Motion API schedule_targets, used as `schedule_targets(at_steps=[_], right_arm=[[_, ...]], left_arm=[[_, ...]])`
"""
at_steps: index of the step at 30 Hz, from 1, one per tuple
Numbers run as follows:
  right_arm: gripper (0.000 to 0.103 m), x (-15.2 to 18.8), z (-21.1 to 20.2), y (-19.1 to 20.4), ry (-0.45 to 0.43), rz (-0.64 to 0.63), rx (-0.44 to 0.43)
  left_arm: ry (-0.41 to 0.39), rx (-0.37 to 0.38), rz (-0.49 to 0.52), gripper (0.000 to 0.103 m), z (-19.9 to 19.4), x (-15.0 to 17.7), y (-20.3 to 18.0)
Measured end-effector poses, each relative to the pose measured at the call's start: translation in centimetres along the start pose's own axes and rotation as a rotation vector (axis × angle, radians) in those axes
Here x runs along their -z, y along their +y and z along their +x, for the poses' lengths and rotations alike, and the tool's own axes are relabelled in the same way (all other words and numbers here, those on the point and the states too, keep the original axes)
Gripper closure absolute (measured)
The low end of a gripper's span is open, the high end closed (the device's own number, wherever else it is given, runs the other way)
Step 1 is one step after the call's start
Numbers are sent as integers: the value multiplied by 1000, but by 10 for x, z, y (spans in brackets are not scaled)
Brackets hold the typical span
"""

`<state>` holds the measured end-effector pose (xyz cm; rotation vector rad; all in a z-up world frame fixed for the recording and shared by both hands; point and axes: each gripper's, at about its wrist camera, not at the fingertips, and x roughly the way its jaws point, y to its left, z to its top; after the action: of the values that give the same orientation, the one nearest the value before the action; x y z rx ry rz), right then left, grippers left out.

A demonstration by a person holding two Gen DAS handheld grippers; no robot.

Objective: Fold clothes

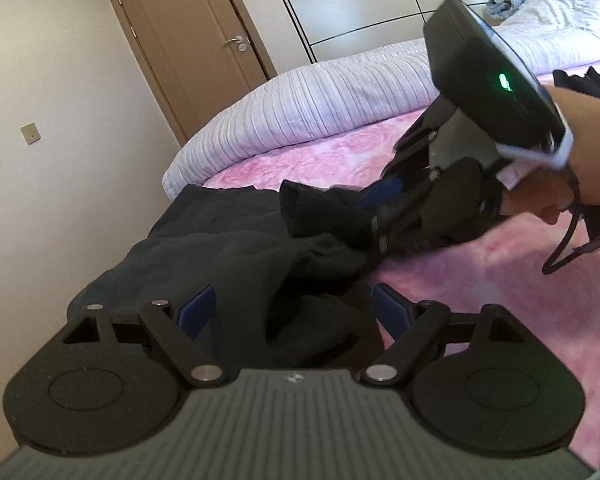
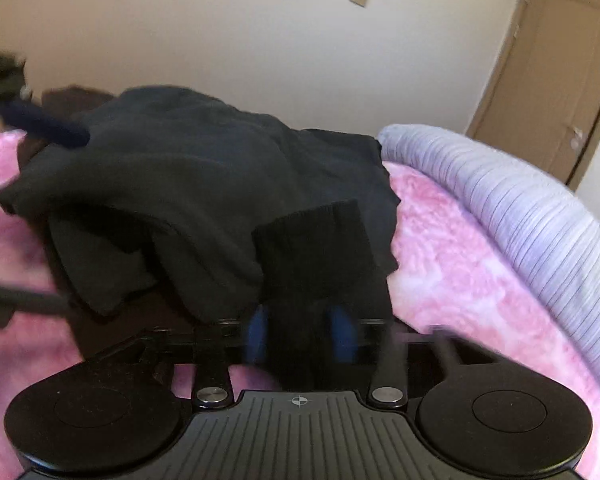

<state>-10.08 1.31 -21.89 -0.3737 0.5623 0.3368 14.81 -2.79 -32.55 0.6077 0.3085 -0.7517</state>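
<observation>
Two claws over the pink bed cover [image 1: 480,280], one dark sweater [image 1: 228,248] heaped on it. Left claw [image 1: 292,312], at 6 o'clock in its own view, stands released, blue pads wide apart, a fold of sweater between them but not pinched. Sweater runs from 6 toward 10 o'clock, its far edge near the striped lilac quilt [image 1: 320,96]. Right claw [image 2: 302,334], seen at 3 o'clock from the left camera and held by a hand [image 1: 580,148], is clenched on the ribbed cuff [image 2: 316,236]. Brown door [image 1: 188,40] at 11 o'clock.
</observation>
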Motion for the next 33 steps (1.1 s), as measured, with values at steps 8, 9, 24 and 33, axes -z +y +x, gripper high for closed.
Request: schedule_targets(at_steps=[8, 9, 24, 33], right_arm=[[91, -8, -125, -43, -257, 84, 138], [91, -6, -152, -62, -312, 132, 178], [91, 335, -415, -224, -301, 1051, 869], [91, 405, -459, -242, -323, 1178, 749]], left_arm=[[-58, 52, 32, 20, -36, -27, -36], [-78, 64, 36, 20, -42, -34, -43], [-127, 445, 83, 20, -43, -118, -247], [-33, 419, 234, 21, 42, -164, -353]])
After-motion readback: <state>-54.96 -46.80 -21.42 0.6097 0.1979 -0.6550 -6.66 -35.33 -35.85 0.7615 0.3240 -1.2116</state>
